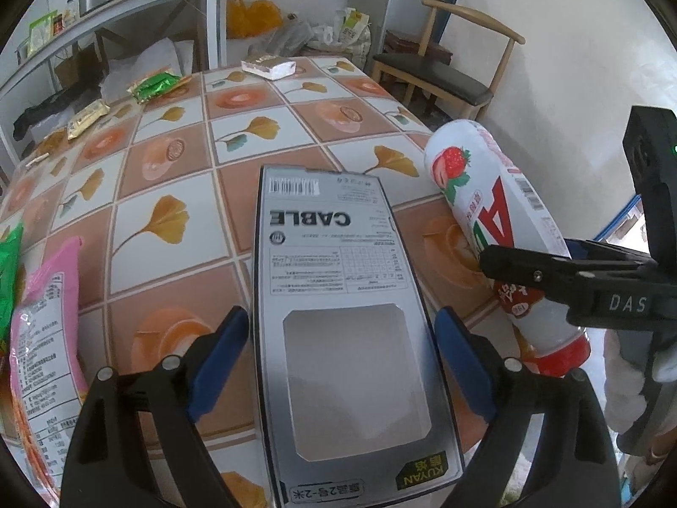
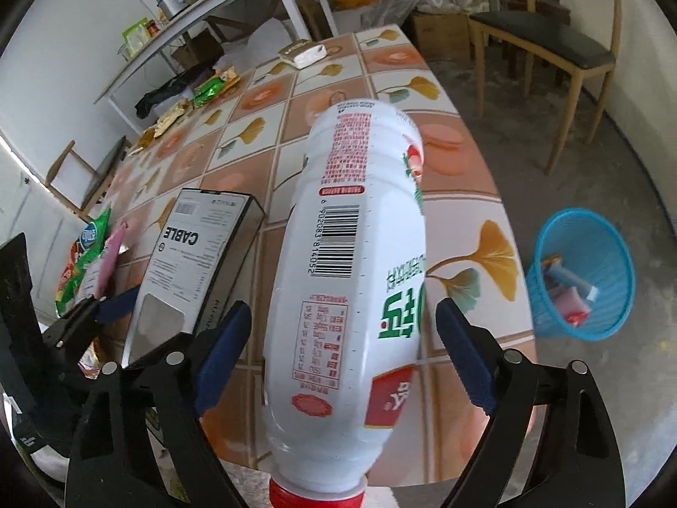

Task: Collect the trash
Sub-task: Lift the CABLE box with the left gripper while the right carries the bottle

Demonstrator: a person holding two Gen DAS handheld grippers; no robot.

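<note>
The left gripper [image 1: 342,364] straddles a flat grey and black cardboard box printed "CABLE" [image 1: 334,279] that lies on the table with a floral tile-pattern cloth [image 1: 177,178]; its 2 blue-padded fingers [image 1: 222,355] stand just beside the box's long edges, spread wide, and whether the pads actually press the card cannot be told. The right gripper [image 2: 343,360] likewise brackets a white plastic drink bottle with a red cap and a strawberry label [image 2: 351,262], lying near the table's front edge with its cap toward the camera; a visible gap remains on each side, so these jaws are parted and not clamping it. In the left wrist view the bottle sits just right of the box.

To the left of the box lie a pink snack packet [image 1: 46,317] and a green wrapper [image 1: 10,279]. On the floor right of the table stands a blue mesh wastebasket [image 2: 582,275] (some wrappers already inside).

Farther across the cloth are a crumpled green foil wrapper [image 1: 154,86], a small yellowish sachet [image 1: 86,118] and a white wrapped block [image 1: 268,67]. Beyond stand a wooden chair with a dark seat [image 1: 440,72] and a white shelf table [image 1: 127,4].
</note>
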